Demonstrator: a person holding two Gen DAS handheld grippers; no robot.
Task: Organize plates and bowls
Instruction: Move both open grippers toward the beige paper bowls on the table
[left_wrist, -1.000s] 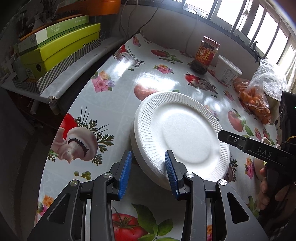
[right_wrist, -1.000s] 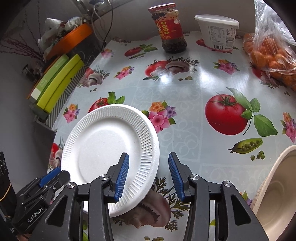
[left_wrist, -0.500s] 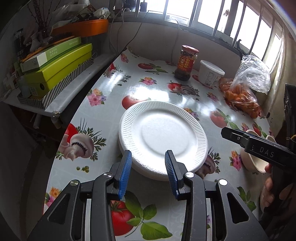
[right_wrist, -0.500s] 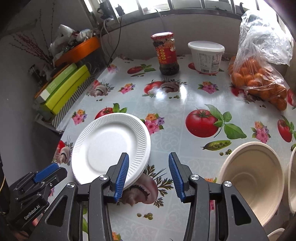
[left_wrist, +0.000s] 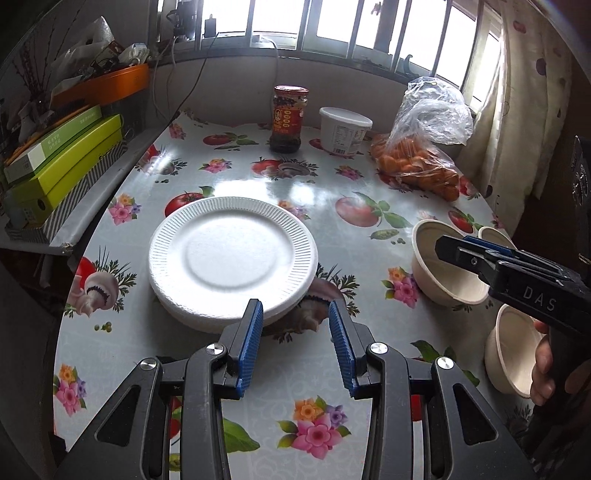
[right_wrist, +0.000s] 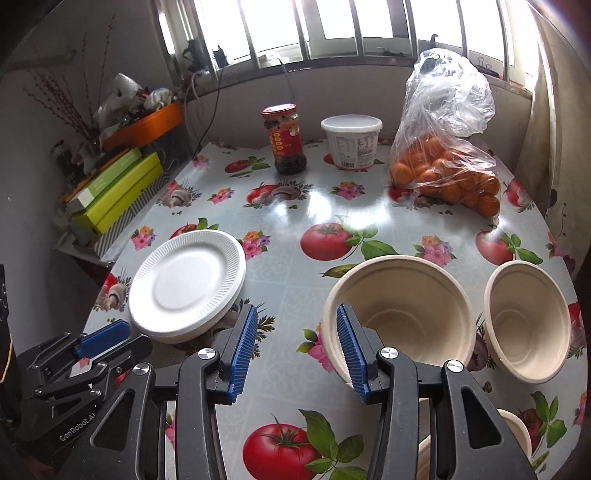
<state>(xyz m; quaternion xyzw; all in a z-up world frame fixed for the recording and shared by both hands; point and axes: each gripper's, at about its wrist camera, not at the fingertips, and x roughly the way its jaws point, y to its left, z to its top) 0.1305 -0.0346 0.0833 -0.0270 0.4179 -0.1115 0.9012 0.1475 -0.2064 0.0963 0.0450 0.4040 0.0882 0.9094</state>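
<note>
Both hand-held grippers hang part open and empty: the left hand-held gripper (left_wrist: 295, 347) just short of the white plate stack (left_wrist: 232, 258), the right hand-held gripper (right_wrist: 295, 347) with its right finger in front of the large beige bowl (right_wrist: 400, 306). Likely next: nest bowls, so grip a rim squarely. The smaller bowl (right_wrist: 528, 325) stands beyond to the right on the bench (right_wrist: 288, 266); the plates are ribbed foam, light.

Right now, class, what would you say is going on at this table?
A person holds a pair of tongs in each hand over a flowered tablecloth. Both the left tongs and the right tongs are open and hold nothing. The white foam plates sit stacked on the left. The beige bowls, a large bowl and a smaller bowl, stand separately on the right, not yet nested.
</note>
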